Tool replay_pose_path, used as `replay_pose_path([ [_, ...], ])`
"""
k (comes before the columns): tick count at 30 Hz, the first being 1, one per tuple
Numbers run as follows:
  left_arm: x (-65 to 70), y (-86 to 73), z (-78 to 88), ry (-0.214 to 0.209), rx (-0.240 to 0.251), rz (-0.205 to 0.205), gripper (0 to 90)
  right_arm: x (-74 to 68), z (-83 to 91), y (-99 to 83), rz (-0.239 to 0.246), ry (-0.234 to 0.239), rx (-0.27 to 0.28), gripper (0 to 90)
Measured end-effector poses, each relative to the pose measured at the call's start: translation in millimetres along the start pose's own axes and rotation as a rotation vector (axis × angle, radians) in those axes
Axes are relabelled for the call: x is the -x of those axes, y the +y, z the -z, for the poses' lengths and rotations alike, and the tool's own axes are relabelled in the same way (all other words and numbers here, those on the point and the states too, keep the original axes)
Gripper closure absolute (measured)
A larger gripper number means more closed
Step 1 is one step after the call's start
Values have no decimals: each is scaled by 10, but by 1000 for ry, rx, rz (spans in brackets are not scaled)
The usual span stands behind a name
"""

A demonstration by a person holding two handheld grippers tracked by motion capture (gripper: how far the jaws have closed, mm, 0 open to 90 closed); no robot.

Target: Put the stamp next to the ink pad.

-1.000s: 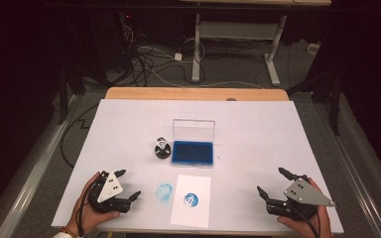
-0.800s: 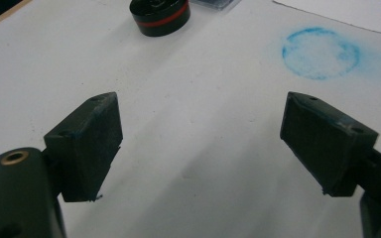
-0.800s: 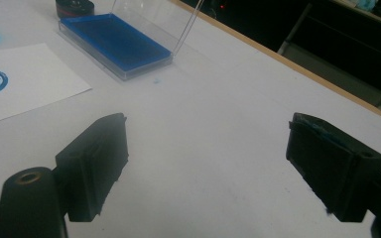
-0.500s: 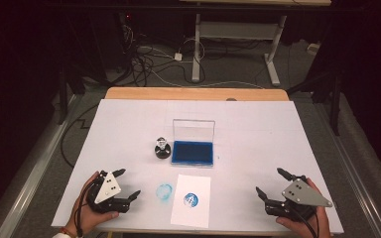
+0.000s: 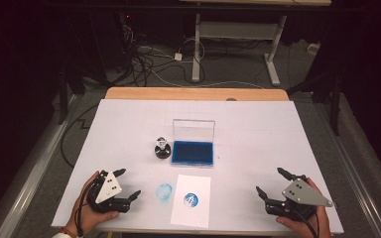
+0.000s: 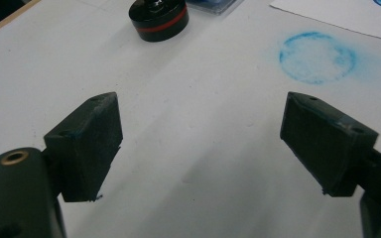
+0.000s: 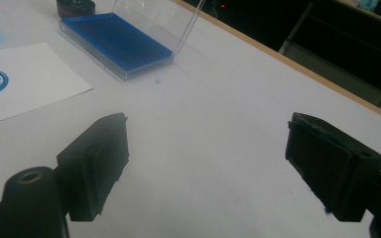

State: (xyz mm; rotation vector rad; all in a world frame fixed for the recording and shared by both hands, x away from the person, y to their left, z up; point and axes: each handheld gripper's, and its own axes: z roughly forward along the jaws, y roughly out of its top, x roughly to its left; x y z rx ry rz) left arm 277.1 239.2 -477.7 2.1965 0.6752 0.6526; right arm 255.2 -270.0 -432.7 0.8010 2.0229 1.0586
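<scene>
Each hand-held gripper — left (image 5: 129, 182), right (image 5: 270, 181) — gapes wide, grasping nothing, near the paper (image 5: 192, 201).

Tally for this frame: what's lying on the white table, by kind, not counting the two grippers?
Round black stamp: 1
Blue ink pad in its open clear case: 1
White paper sheet bearing a blue round print: 1
Blue ring print straight on the table: 1
Total: 4

High view looks down and forward over the white table (image 5: 258, 144). Both gripper views sit low and close, sharing the blue rectangular ink pad (image 7: 114, 42).
</scene>
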Motion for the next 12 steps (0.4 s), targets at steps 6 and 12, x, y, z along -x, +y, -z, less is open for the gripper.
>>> replay_pose_path([
  [6,-3,6,0,-1,-4,0,161,2,-9,1,-3,2,-1,172],
  [12,-6,21,-26,-4,-12,3,161,4,-17,1,-4,8,-3,173],
])
